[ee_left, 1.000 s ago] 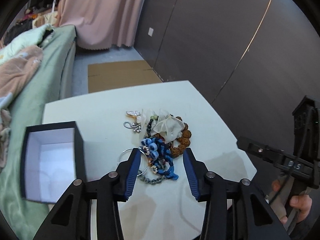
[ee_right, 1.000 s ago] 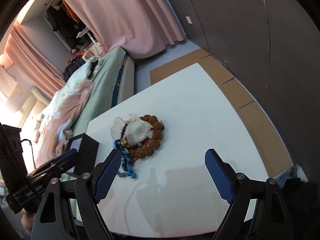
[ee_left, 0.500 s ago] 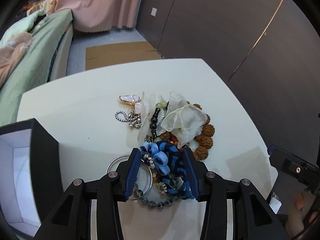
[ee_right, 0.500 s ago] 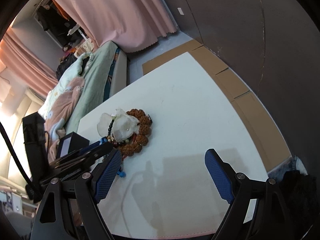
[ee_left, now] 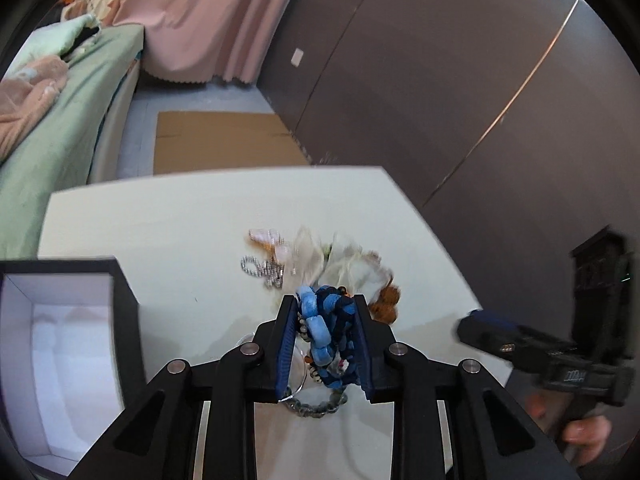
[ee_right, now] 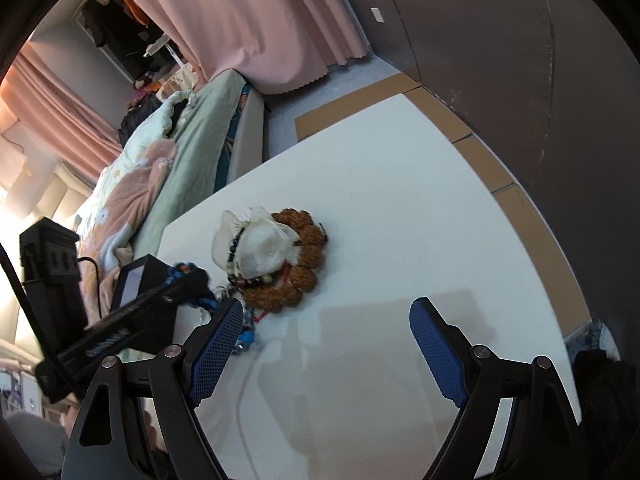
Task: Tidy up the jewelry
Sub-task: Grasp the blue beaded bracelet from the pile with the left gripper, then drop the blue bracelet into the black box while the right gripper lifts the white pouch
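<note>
Left wrist view: left gripper (ee_left: 326, 344) fingers, wide a second ago, now closing around blue bracelet (ee_left: 320, 320) atop jewelry pile (ee_right: 276, 256) on worktop (ee_left: 180, 240); lift toward box (ee_left: 60, 340) likely next. Right gripper (ee_right: 326, 356) spread, empty.

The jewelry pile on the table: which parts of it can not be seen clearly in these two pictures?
- Blue braided bracelet: left wrist view, its sides covered by the closing left tool.
- Silver chain and pink piece: left wrist view, motion blur.
- Brown bead bracelet: right wrist view, partly under the white fabric flower.
- Black box: left wrist view, cut by the picture edge.
</note>
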The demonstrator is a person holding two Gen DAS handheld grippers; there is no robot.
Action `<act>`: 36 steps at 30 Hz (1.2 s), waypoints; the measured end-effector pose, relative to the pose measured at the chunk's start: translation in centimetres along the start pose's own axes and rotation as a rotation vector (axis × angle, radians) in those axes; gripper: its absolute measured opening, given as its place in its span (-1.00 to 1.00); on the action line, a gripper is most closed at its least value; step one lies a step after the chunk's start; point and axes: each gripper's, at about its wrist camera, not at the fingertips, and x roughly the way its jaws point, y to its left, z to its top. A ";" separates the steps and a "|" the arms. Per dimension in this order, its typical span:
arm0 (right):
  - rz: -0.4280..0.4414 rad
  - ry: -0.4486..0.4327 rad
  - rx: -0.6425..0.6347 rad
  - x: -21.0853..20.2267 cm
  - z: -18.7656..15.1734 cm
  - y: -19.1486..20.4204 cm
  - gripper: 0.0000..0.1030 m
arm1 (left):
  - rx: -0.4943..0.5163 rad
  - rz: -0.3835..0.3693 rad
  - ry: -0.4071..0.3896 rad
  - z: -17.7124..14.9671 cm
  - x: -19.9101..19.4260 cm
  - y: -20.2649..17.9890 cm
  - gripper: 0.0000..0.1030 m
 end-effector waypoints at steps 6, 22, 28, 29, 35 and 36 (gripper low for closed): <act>-0.011 -0.023 -0.060 1.8 1.7 2.3 0.45 | -0.025 -0.015 -0.076 1.3 -2.9 1.1 -0.46; -0.152 0.021 -0.293 7.4 3.2 7.2 0.27 | -0.158 0.023 -0.203 2.4 -10.0 6.4 -0.46; -0.159 0.100 -0.329 8.7 3.0 7.6 -0.94 | -0.163 0.048 -0.205 1.9 -11.1 6.8 -0.46; -0.158 0.096 -0.319 8.6 2.9 7.4 -0.95 | -0.161 0.050 -0.206 1.9 -11.3 6.8 -0.45; -0.095 -0.025 -0.317 4.8 3.1 8.2 -0.95 | -0.148 0.079 -0.224 1.6 -12.7 7.0 -0.45; -0.083 -0.044 -0.302 4.2 3.3 8.2 -0.95 | -0.148 0.089 -0.228 1.5 -12.9 7.1 -0.45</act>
